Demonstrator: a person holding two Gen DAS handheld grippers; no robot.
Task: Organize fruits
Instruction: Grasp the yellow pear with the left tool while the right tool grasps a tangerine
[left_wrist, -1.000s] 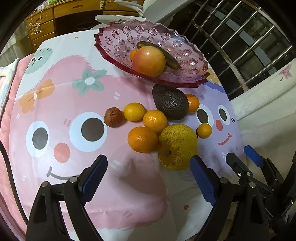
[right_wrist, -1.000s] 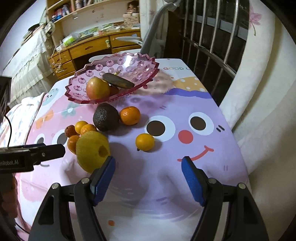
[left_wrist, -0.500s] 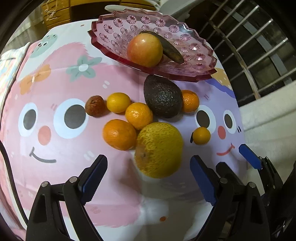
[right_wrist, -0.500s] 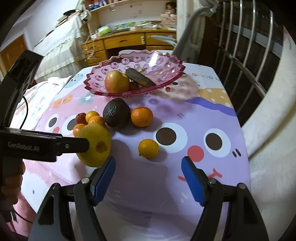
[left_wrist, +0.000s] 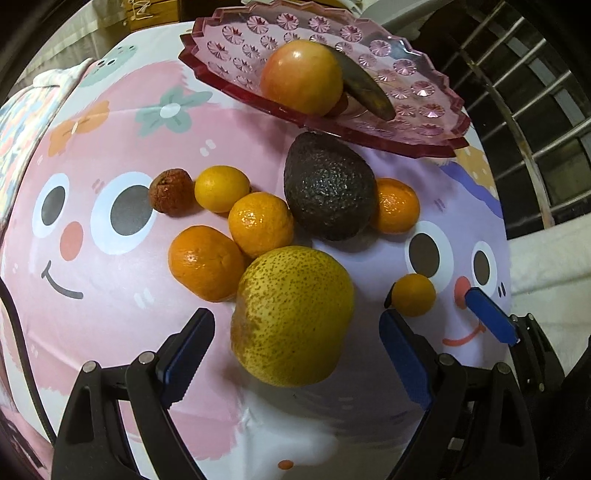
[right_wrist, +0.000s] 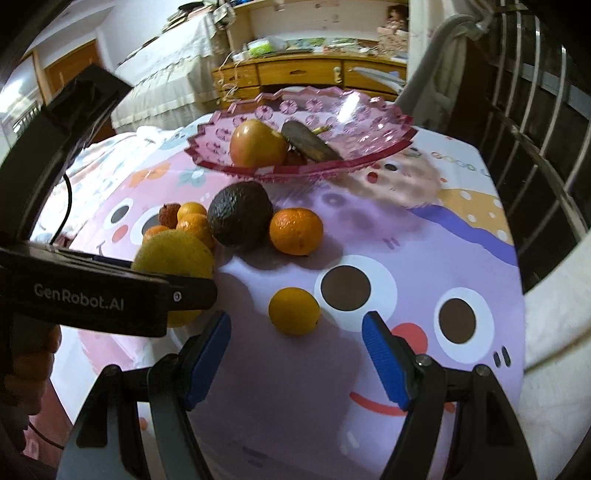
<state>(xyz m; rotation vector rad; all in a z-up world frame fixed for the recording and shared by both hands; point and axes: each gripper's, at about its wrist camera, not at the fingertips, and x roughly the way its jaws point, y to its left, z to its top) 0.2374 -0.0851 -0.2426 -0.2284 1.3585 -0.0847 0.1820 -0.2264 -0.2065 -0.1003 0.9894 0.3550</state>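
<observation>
Reaching for two loose fruits at once looks to be the step in hand, with most of the sorting not yet done: only an apple (left_wrist: 301, 75) and a dark elongated fruit (left_wrist: 364, 88) lie in the pink dish (left_wrist: 424, 110) at the far side of the surface (left_wrist: 110, 314), while the rest sit on the cartoon-printed cloth in front of it. The left tongs (left_wrist: 295, 349) stand wide and bracket the near half of the big speckled yellow fruit (left_wrist: 291, 317), a clear gap showing on either side, so nothing is gripped. The right tongs (right_wrist: 297, 365) stand moderately wide and empty, just short of the small orange citrus (right_wrist: 294, 311), which sits apart from the main cluster. That cluster, an avocado (left_wrist: 328, 186), several tangerines (left_wrist: 260, 223) and a shrivelled reddish-brown fruit (left_wrist: 170, 191), packs closely together. Next, I judge, each pair of tongs should come further down around its fruit and close gently; the yellow fruit touches two tangerines, so it may nudge them as it lifts.
</observation>
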